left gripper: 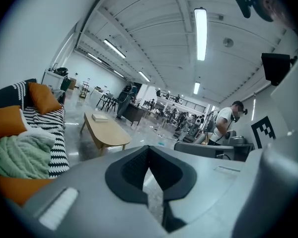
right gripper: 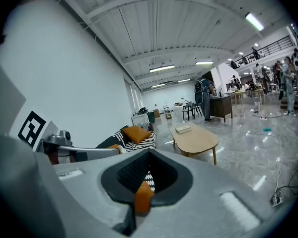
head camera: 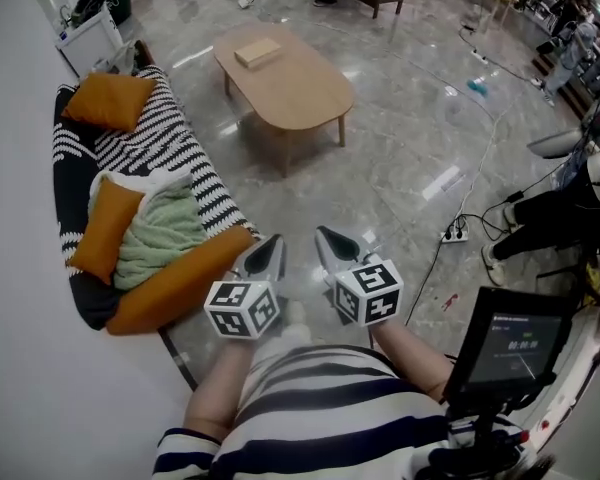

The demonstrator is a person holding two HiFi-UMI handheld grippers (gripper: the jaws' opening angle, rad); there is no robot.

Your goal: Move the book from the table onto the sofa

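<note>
1. Nearest us, we hold the left gripper (head camera: 268, 253) and the right gripper (head camera: 332, 245) side by side just in front of our body; both have their jaws pressed fully together with nothing between them; both tilt slightly downward toward the floor.
2. Next out, on our left, the sofa (head camera: 196, 156) runs along the wall, with orange cushions (head camera: 108, 99) and a green blanket (head camera: 162, 236) on it; the striped stretch between the cushions looks free for setting something down.
3. Beyond the sofa's far half stands the oval table (head camera: 305, 90), well apart from both grippers across open floor.
4. Farthest, the book (head camera: 257, 53) lies flat at the table's far end; it sits almost straight ahead of the left gripper, so we judge that hand marginally better lined up; its long side appears to lie across our line of approach; we must walk in before any grasp.
</note>
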